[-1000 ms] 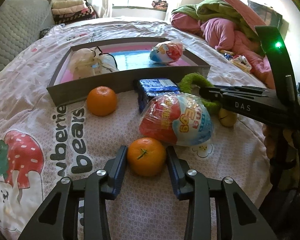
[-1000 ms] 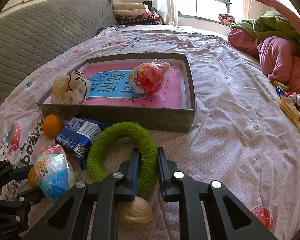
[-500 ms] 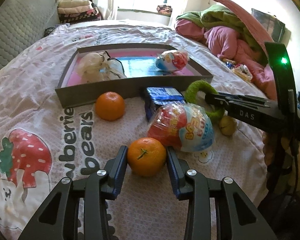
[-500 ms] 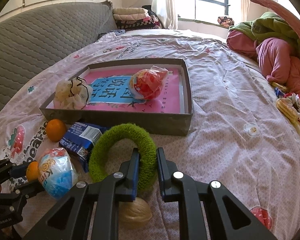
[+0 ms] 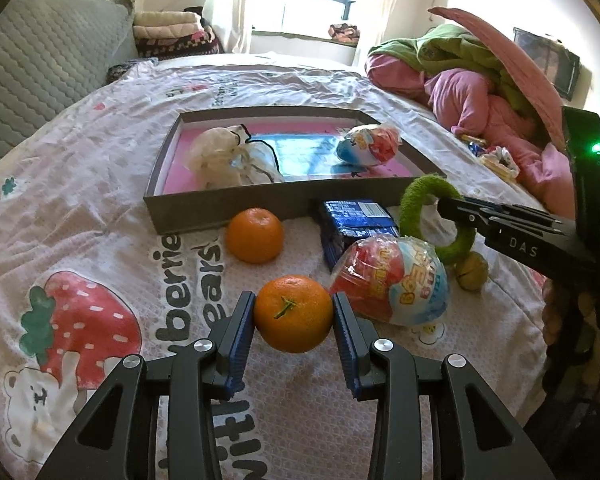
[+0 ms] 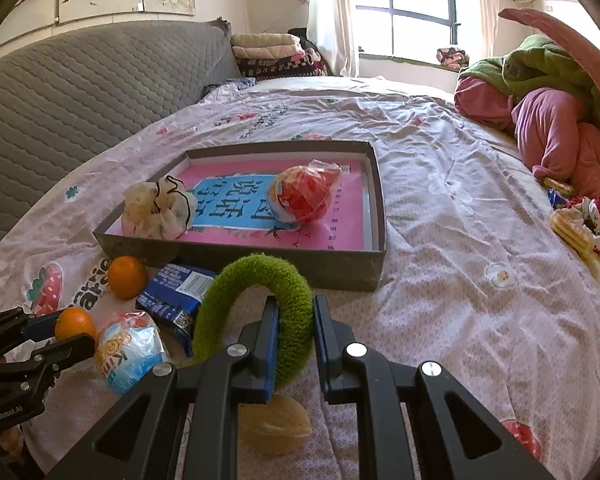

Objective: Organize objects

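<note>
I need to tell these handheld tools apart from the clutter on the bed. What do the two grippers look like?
Both are black skeletal frames with triangular cutouts and silver round bolts, ending in two fingers lined with ribbed blue pads. Seen from the left gripper, the right gripper has white "DAS" lettering, a glowing green light and black cables trailing from it.

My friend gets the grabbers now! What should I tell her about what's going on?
Left gripper: jaws shut on an orange.
Right gripper: jaws shut on the fuzzy green ring, which stands up off the bed.
In the grey box: a cream pouch and one wrapped toy egg.
Still on the bedspread in front of the box: a second orange, a blue snack pack, another wrapped toy egg and a walnut.
Left to do: probably put both held things in the box, then the rest.
</note>
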Action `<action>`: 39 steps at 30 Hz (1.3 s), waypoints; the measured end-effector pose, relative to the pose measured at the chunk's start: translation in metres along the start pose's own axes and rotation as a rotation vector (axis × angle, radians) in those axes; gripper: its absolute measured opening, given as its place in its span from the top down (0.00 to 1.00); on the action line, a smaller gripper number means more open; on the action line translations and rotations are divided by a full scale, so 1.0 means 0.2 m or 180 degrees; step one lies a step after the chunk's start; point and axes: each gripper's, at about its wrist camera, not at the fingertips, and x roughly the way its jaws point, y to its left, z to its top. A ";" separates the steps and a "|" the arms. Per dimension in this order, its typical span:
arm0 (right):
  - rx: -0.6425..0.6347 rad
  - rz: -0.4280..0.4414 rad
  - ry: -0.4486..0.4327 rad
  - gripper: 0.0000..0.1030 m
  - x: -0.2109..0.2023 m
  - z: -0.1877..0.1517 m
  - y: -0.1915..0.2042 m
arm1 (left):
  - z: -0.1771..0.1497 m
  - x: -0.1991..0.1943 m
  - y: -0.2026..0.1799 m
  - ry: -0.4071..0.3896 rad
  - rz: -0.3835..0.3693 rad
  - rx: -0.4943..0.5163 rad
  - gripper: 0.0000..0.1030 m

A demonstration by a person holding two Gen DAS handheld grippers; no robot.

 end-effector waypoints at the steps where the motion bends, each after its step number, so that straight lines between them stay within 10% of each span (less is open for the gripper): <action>1: 0.0000 0.0006 -0.0017 0.84 -0.01 0.00 0.00 | 0.00 0.00 0.00 0.0003 0.0001 0.0000 0.62; 39: -0.0088 0.0251 -0.0308 0.84 -0.09 0.09 0.07 | 0.21 0.03 0.02 -0.0091 0.0276 -0.0092 0.62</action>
